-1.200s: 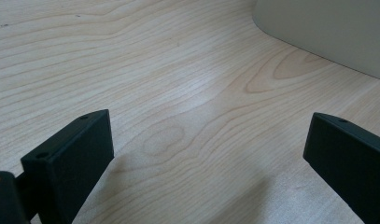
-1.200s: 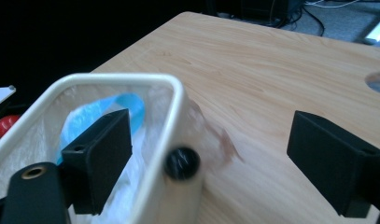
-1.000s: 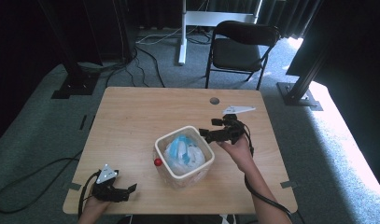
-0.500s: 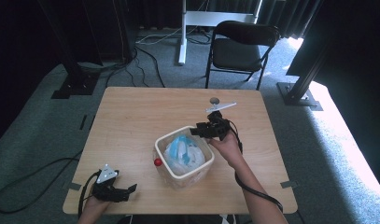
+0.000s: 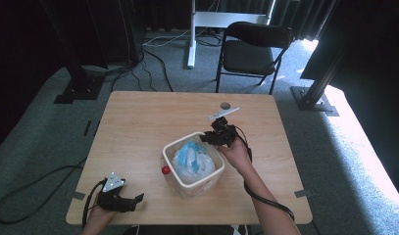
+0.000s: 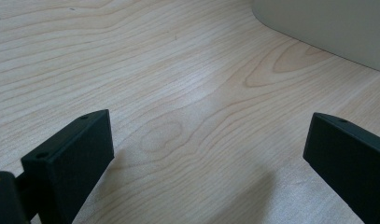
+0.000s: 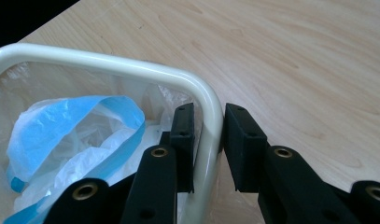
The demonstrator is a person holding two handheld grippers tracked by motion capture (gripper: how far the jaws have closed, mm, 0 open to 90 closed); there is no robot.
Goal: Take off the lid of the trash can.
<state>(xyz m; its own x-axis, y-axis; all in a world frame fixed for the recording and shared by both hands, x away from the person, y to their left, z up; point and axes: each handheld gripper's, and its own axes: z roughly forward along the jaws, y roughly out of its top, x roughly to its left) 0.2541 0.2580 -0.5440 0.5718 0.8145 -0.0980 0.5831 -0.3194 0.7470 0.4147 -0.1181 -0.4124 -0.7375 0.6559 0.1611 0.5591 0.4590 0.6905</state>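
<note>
A cream bin (image 5: 183,140) lined with clear plastic stands in the middle of the wooden table (image 5: 138,127). Inside lies a crumpled blue and white bag (image 5: 192,159). My right gripper (image 5: 205,137) is at the bin's far right corner. In the right gripper view its jaws have just been closing and my right gripper (image 7: 210,114) now clamps the rim (image 7: 108,60), one jaw inside against the liner and one outside, beside the bag (image 7: 61,126). My left gripper (image 5: 137,199) rests open near the front left edge. In its own view my left gripper (image 6: 206,140) spans bare wood, with the bin wall (image 6: 327,28) ahead.
A small red ball (image 5: 165,170) lies on the table against the bin's left side. A dark round spot (image 5: 225,105) sits near the far edge. A folding chair (image 5: 253,44) stands beyond the table, with stands and cables on the carpet.
My right gripper has moved left to the bin's far right corner and its jaws have closed onto the rim. The left gripper has stayed where it was.
</note>
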